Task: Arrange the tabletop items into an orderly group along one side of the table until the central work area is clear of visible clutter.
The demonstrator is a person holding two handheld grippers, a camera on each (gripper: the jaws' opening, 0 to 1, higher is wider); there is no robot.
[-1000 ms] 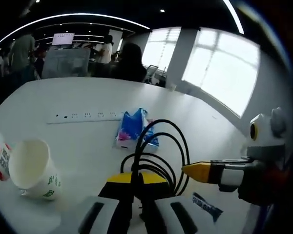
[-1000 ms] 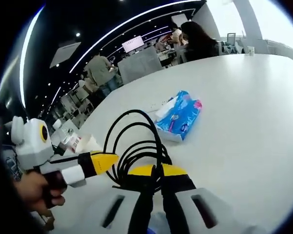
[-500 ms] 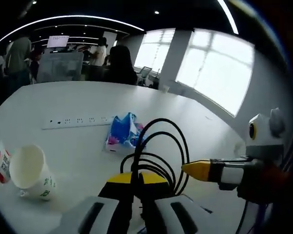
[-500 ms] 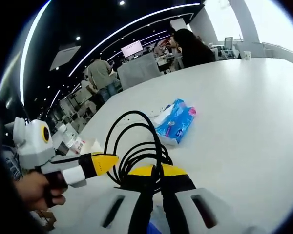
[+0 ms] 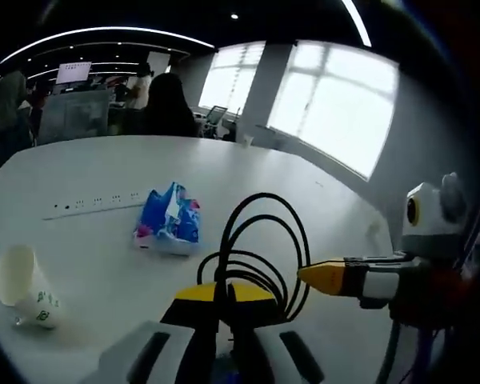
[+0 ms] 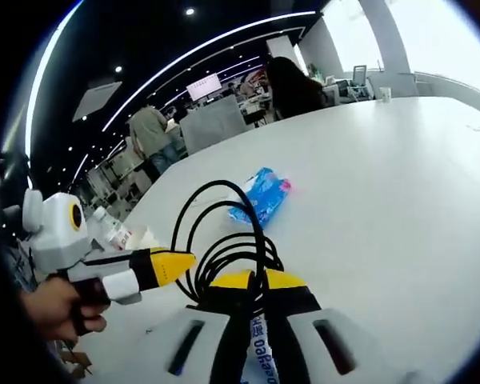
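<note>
Left gripper view: the left gripper (image 5: 226, 294) has its yellow-tipped jaws pressed together on a coiled black rubber cable (image 5: 260, 252), whose loops stand up in front of the jaws, above the white tabletop (image 5: 104, 248). The right gripper (image 5: 324, 278) comes in from the right; only one yellow tip is seen here, pointing at the coil. On the tabletop: one blue plastic tissue pack (image 5: 168, 220) near the middle, one white power strip (image 5: 92, 206) beyond it, one white paper cup (image 5: 24, 286) lying on its side at the left, well apart from the pack. Risk, as I judge it: the loops may spring loose or drag and sweep the pack if the coil is carried low; the tipped cup could roll if nudged. Right gripper view: the right gripper's jaws are closed on the same cable coil, one coil only. The left gripper comes in from the left, a person's hand (image 6: 52, 308) on its handle. Again one tissue pack beyond the coil, one cup and one small clear bottle (image 6: 110, 230) far left. With both grippers on one coil, pulling apart could unwind it and spread clutter.
</note>
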